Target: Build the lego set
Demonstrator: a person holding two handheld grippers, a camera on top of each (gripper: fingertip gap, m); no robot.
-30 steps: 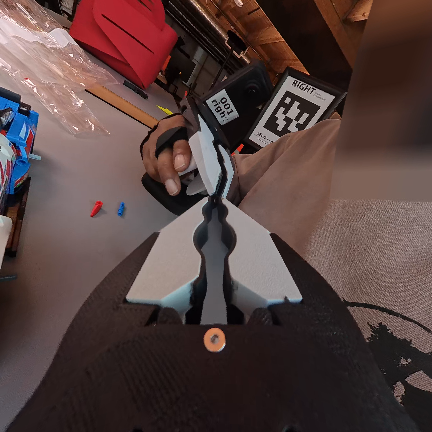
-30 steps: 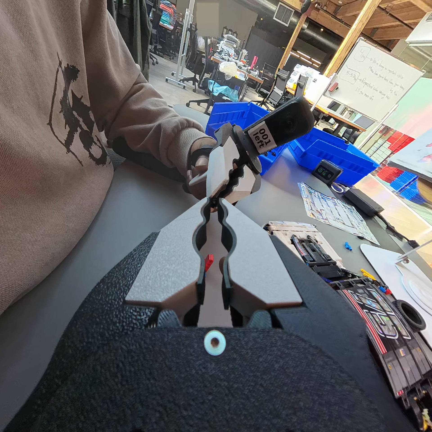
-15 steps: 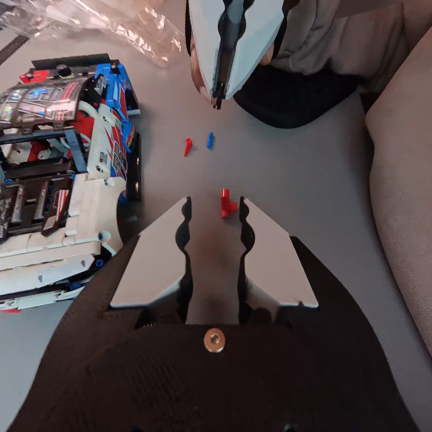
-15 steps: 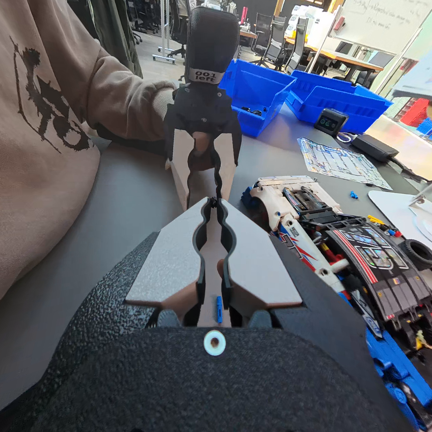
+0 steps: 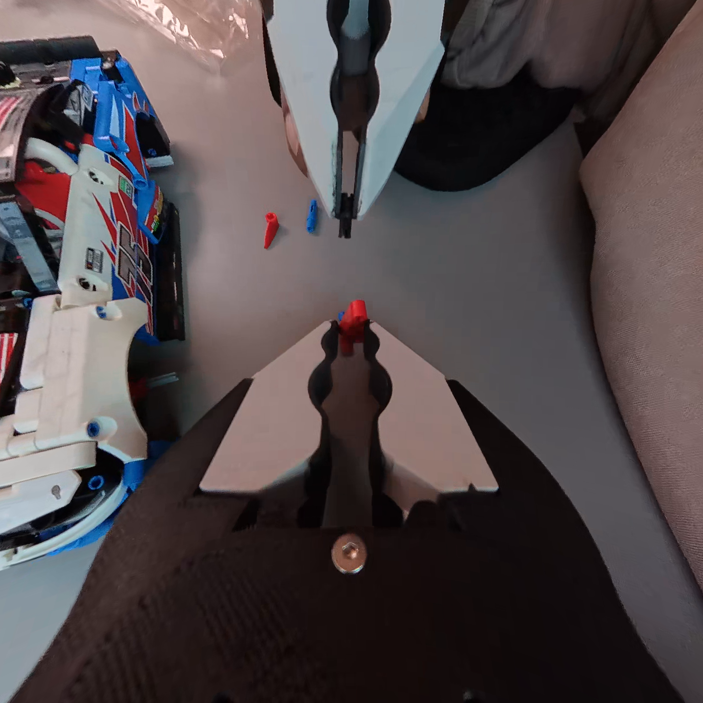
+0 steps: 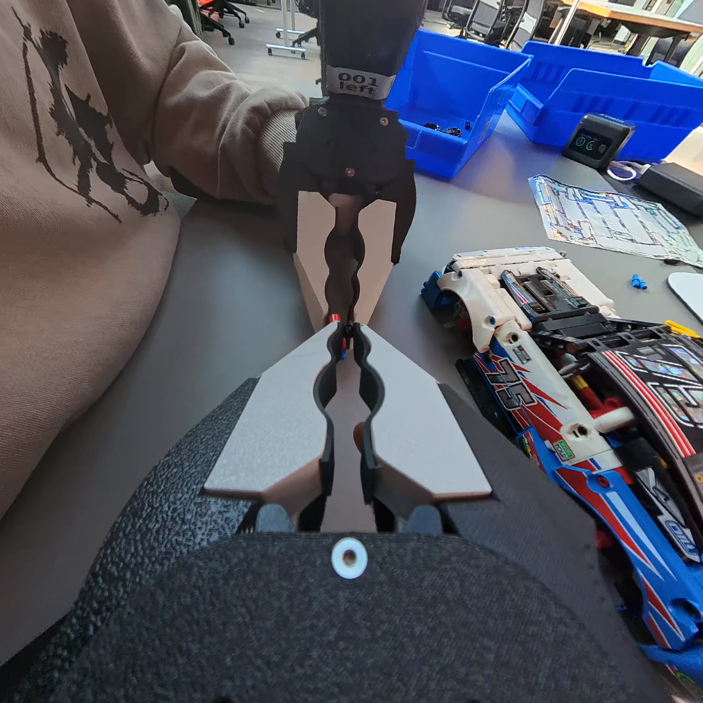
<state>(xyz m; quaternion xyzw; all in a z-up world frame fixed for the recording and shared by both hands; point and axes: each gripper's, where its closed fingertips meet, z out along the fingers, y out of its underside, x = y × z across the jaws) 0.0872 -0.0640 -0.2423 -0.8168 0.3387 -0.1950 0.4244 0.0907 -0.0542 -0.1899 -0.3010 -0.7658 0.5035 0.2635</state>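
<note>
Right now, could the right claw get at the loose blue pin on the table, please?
Probably not yet: the right claw is close beside the blue pin with nothing between them, but it is already shut on a black pin.

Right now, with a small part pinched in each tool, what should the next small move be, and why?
Probably ease the right tool forward so its black pin meets the red connector in the left tool. Both tools are shut on their parts, tips facing, with a bare gap of table between them.
</note>
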